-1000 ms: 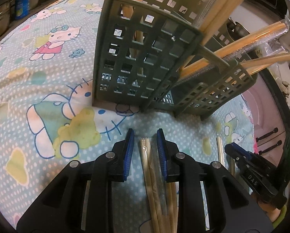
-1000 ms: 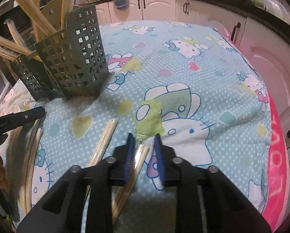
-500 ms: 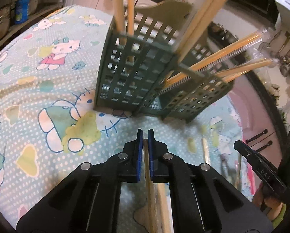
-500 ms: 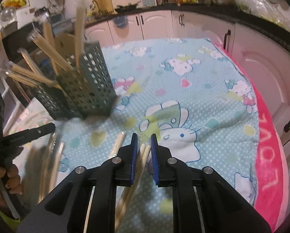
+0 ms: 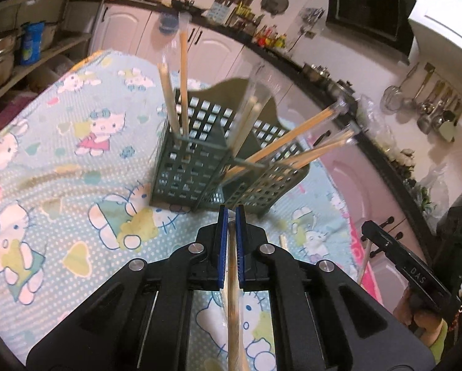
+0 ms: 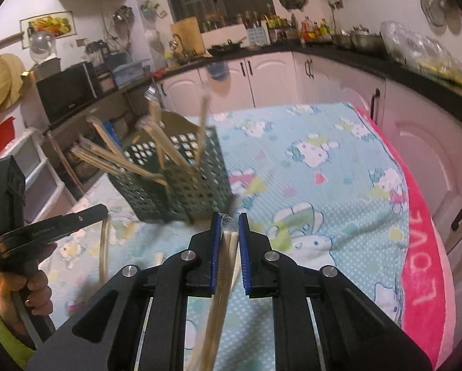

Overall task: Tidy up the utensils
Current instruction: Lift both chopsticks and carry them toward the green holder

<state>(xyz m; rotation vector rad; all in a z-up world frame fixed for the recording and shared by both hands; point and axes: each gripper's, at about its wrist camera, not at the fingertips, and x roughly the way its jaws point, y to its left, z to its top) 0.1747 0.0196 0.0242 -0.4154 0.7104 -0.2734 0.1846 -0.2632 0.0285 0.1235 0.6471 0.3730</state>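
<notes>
I am looking down both claws at a green basket [image 5: 197, 167] that is standing on a blue cartoon-cat cloth [image 5: 61, 142]. The basket is my landmark. It has small square holes and more than one pocket inside. Wrapped chopsticks [image 5: 181, 80] are sticking up out of it. Two pairs are standing almost straight in the front pocket, and others are leaning out to the side.

My left claw [image 5: 230, 232] is hanging just in front of the basket, up above the cloth. Its blue fingers [image 5: 221, 247] are squeezing tight on one pair of chopsticks in a clear wrapper [image 5: 232, 293]. The pair is running back under the claw toward me, and its tip is poking out near the foot of the basket.

My right claw [image 6: 230, 241] is also hanging just in front of the basket [image 6: 184, 182]. Its fingers are pressing on another wrapped pair [image 6: 221, 290], and the crinkly end of the wrapper is showing between the tips. There is a bit of room beside the sticks, so the grip is looking looser than the left one.

In the right view, I am seeing the left claw [image 6: 102, 208] off to the side of the basket, with sticks hanging down from it.

A pink towel [image 6: 422, 262] is lying along the far edge of the cloth [image 6: 323, 167], well away from the basket.
</notes>
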